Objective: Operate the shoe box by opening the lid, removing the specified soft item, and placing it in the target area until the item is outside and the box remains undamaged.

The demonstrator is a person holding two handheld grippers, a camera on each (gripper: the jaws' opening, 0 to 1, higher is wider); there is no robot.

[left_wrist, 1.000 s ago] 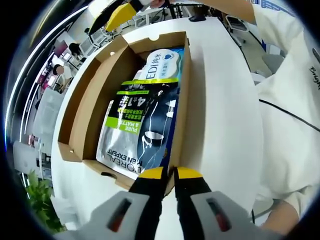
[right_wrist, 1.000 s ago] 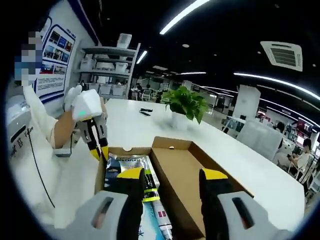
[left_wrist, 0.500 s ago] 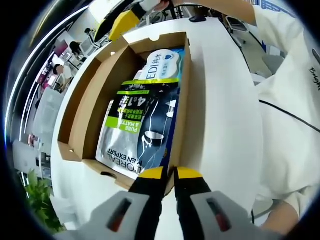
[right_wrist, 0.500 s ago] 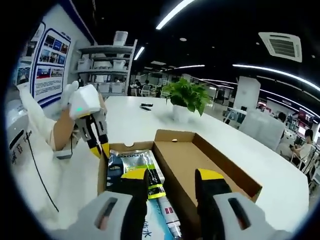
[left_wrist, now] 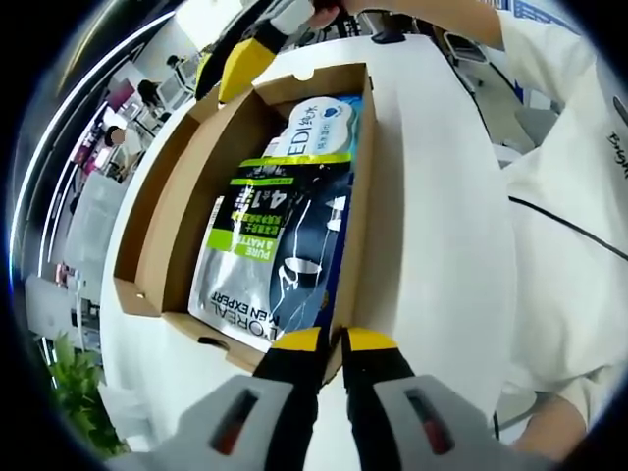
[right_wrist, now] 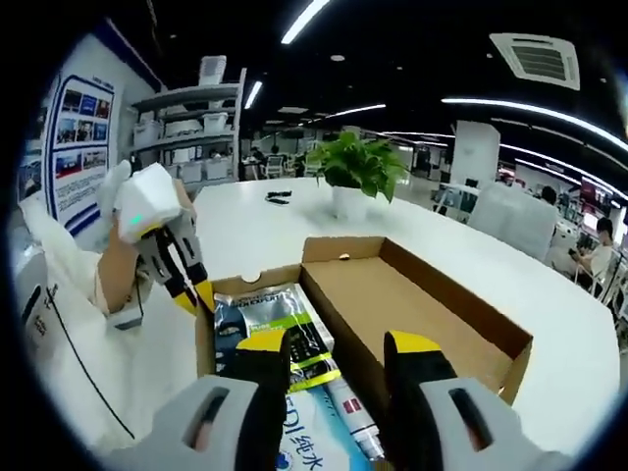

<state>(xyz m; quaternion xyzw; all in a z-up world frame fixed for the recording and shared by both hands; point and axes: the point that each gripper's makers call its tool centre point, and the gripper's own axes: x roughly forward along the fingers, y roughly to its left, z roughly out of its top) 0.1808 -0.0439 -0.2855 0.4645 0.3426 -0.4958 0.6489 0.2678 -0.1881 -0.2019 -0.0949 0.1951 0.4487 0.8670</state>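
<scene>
The shoe box (left_wrist: 167, 211) lies open straight ahead of the left gripper (left_wrist: 331, 340), lid (left_wrist: 162, 182) folded flat to the gripper's left. In the left gripper view the jaws are clenched on the near corner of the box wall, pinning it to the white table (left_wrist: 432, 226). Just beyond the tips rests the soft item, a dark-and-green pouch (left_wrist: 270, 245), overlapping a white-and-blue pack (left_wrist: 319, 123) at the far end. The right gripper (left_wrist: 245, 64) hovers over that far end.

In the right gripper view, the right gripper (right_wrist: 339, 345) has its jaws spread wide and holds nothing, poised over the near end of the box; the pouch (right_wrist: 265, 319) sits just ahead of its left jaw, and the left gripper (right_wrist: 191, 285) grips the far left corner.

Best approach, by this reading: keep the left clamp steady, bring the open jaws down onto the pouch's edge, pinch film only, lift without scraping cardboard.

Count: one box, one lid, two soft packs, two grippers, one potted plant (right_wrist: 355, 177).
</scene>
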